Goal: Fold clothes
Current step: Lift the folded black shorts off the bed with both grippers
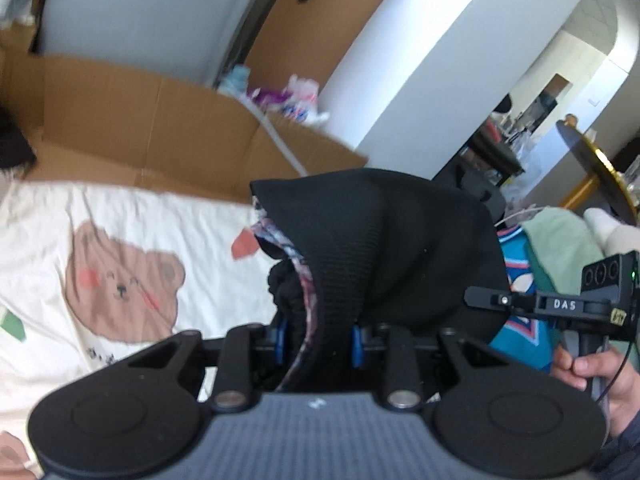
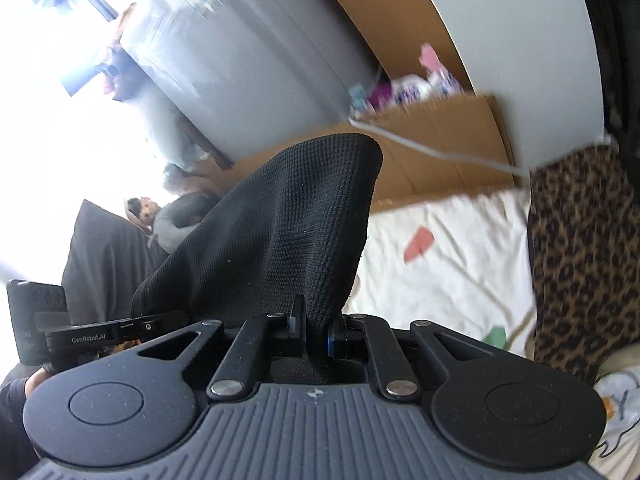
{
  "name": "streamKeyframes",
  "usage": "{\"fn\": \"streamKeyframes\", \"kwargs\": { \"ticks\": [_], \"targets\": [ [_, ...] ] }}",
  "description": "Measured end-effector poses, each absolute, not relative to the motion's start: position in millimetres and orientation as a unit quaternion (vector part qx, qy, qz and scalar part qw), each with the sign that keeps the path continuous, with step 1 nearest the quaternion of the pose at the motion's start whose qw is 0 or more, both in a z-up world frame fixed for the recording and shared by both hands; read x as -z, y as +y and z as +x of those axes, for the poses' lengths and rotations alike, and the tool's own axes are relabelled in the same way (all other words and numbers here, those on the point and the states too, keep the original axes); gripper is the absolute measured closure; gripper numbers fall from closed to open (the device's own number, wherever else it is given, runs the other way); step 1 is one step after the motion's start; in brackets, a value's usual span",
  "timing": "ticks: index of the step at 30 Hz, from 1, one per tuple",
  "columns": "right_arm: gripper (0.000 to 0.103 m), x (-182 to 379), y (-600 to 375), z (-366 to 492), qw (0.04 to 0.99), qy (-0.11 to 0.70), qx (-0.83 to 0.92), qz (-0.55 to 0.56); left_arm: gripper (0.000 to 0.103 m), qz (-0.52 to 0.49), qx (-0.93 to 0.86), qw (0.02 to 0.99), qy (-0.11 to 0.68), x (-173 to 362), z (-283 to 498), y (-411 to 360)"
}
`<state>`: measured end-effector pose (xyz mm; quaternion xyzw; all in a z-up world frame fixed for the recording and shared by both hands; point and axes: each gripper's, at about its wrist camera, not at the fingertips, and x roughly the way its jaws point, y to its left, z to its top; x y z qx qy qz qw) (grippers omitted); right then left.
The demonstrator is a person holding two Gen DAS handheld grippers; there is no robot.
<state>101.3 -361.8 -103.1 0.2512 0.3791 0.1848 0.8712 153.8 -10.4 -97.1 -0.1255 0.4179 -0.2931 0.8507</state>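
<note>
**Q:** How far along is the fold?

**A:** Early, by appearance. The black knit garment is held above the bear-print bedsheet, bunched, with no finished fold visible. Laying flat and folding remain.

**Q:** Grips and materials?

**A:** The left gripper, partly closed, clamps a thick bundle: ribbed black knit with a patterned lining. The right gripper, nearly closed, pinches a thin waffle-textured edge. Behind: a stiff corrugated cardboard box; beside it, a leopard-print cloth.
</note>
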Motion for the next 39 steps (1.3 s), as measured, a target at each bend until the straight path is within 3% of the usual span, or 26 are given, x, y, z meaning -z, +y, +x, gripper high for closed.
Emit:
{"fn": "streamKeyframes", "kwargs": {
  "ticks": [11,23,31,39],
  "targets": [
    [0.095,-10,-364,86,0.893,0.349,-0.174,0.223,0.072,-0.095,0.288,0.878,0.369,-13,133,-31],
    [0.095,-103,-379,40,0.921,0.306,-0.153,0.186,0.072,-0.092,0.309,0.886,0.334,-84,97,-60],
    [0.095,-132,-389,24,0.930,0.285,-0.146,0.183,0.072,-0.082,0.327,0.884,0.324,-111,92,-76],
    [0.095,-123,-411,9,0.934,0.276,-0.122,0.193,0.072,-0.069,0.344,0.877,0.328,-106,96,-96]
  ]
}}
